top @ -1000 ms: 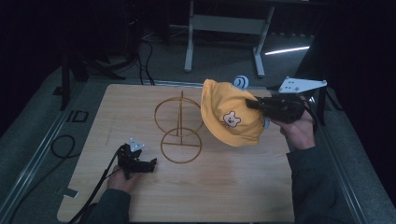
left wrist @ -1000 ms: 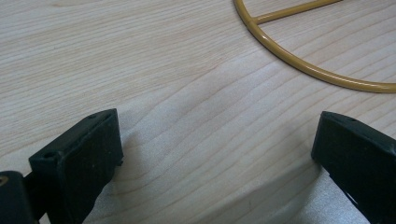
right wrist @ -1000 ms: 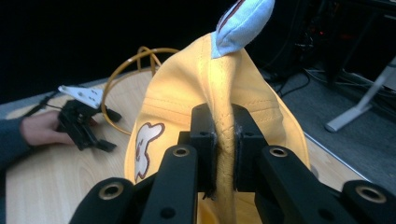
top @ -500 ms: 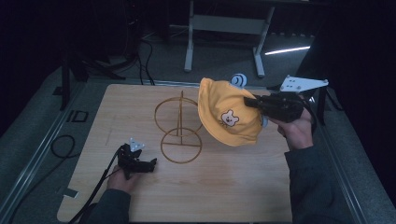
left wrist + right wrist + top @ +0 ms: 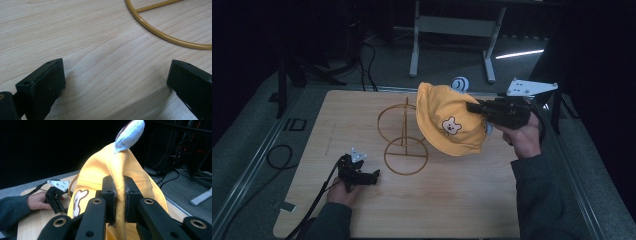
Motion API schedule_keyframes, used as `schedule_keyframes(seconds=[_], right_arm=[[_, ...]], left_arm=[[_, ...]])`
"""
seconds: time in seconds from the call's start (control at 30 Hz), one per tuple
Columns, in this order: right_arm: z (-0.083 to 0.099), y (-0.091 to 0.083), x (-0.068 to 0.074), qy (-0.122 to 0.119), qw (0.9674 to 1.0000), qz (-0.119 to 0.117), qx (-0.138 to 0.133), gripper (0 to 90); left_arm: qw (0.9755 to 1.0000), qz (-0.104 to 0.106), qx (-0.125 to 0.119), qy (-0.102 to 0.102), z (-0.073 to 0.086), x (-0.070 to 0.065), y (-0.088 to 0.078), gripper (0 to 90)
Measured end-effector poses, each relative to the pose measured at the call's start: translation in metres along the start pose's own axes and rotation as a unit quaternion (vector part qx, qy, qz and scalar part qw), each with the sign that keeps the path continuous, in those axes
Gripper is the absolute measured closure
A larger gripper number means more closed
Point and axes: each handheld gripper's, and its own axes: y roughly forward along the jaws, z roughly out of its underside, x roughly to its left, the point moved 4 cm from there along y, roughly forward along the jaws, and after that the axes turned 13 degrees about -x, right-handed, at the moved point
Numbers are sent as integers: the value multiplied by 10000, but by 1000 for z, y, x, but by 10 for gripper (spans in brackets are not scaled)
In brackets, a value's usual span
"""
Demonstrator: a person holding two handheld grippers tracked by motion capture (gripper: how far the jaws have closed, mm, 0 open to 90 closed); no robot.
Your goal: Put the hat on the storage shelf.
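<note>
The work surface is a light wooden table (image 5: 452, 210) with visible grain, standing on grey floor (image 5: 252, 150) in a dark room. Beyond the far edge stands a grey metal frame (image 5: 452, 25); black cables (image 5: 367, 55) lie on the floor at far left, and a bright light strip (image 5: 518, 53) shows at far right.

A gold wire stand (image 5: 404, 137), built from an upright ring and a flat base ring, sits at the table's middle. The right gripper (image 5: 476, 107) is clamped on a fold of the yellow hat (image 5: 447, 122), holding it in the air just right of the stand. The hat carries a small bear-face patch (image 5: 451, 125) and a pale blue ear (image 5: 130, 135); no readable writing is visible.

The left gripper (image 5: 371, 176) rests on the table at near left, its jaws spread wide and holding nothing, close to the base ring.
</note>
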Motion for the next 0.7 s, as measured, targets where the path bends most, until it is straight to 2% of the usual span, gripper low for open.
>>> schedule_keyframes(seconds=[0.7], right_arm=[[-6,19,8,-18,9998,-171,-26,818]], left_arm=[[10000,4,7,9,0,0,0,19]])
